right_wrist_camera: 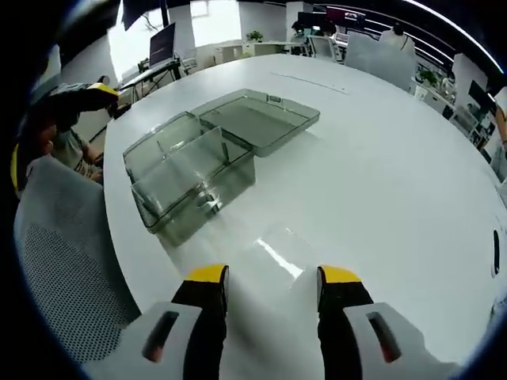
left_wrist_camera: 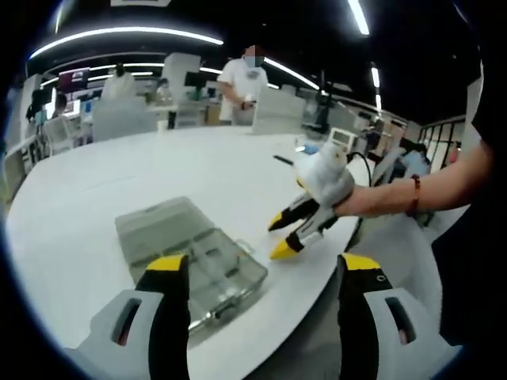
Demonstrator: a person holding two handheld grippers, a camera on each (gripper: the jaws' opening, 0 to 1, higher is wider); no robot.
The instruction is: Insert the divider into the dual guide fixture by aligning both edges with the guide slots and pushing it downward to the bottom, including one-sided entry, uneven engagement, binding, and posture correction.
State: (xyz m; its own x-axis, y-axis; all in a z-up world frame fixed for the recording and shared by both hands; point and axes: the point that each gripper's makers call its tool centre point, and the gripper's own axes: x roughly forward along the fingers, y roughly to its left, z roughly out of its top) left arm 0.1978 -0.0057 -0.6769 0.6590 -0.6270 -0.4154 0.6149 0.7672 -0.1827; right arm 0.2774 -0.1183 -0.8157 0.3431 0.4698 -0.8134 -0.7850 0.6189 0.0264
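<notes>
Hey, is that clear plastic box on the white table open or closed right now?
Open. In the right gripper view the clear box has its lid swung back flat on the white table, leaving the compartments uncovered.

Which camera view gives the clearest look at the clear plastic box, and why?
The right gripper view: the clear plastic box lies whole and unblocked on the white table, its open lid and inner compartments visible. In the left gripper view, the box is partly hidden behind the left gripper.
</notes>
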